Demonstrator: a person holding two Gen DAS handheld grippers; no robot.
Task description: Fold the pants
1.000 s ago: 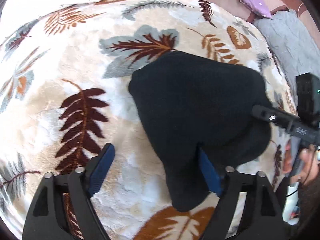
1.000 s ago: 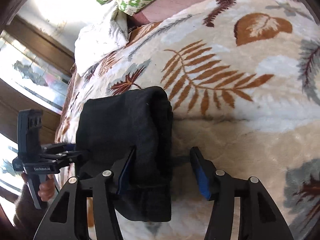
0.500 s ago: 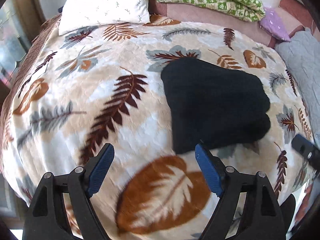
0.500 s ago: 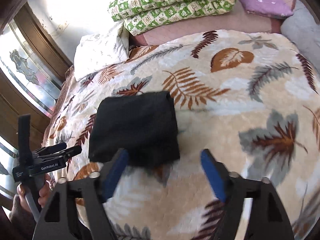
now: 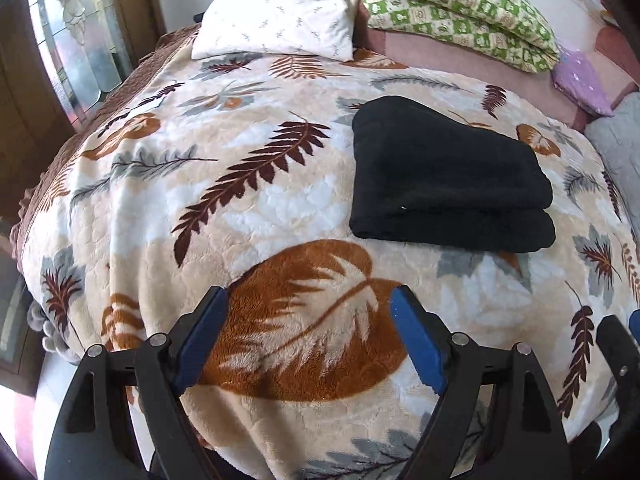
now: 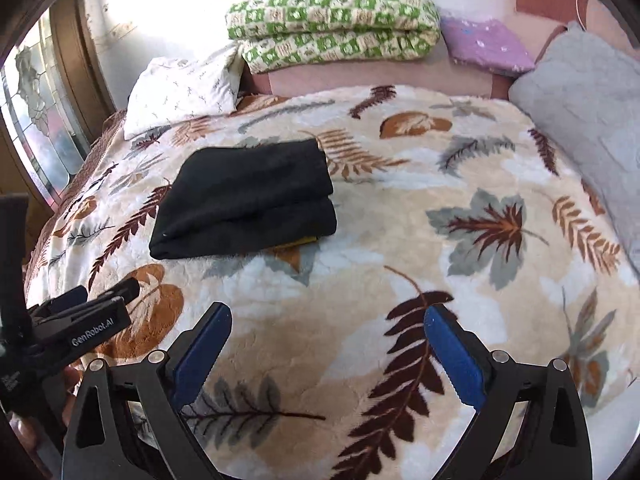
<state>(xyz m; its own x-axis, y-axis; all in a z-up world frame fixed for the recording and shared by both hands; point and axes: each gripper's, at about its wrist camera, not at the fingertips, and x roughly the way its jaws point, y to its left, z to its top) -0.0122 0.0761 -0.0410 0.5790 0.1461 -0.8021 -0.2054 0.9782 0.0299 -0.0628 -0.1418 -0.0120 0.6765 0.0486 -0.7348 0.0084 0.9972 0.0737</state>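
The left hand-held gripper [image 5: 304, 336] is hanging wide apart and empty over the bed [image 5: 160, 208]. The pants [image 5: 448, 176] are lying folded, apparently finished. The right hand-held gripper [image 6: 328, 348] has just been opening, holding nothing.

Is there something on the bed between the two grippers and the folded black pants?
Nothing visible. Only bare leaf-print blanket lies between the open left gripper and the pants. The same holds for the right gripper, whose jaws have just been opening and hold nothing.
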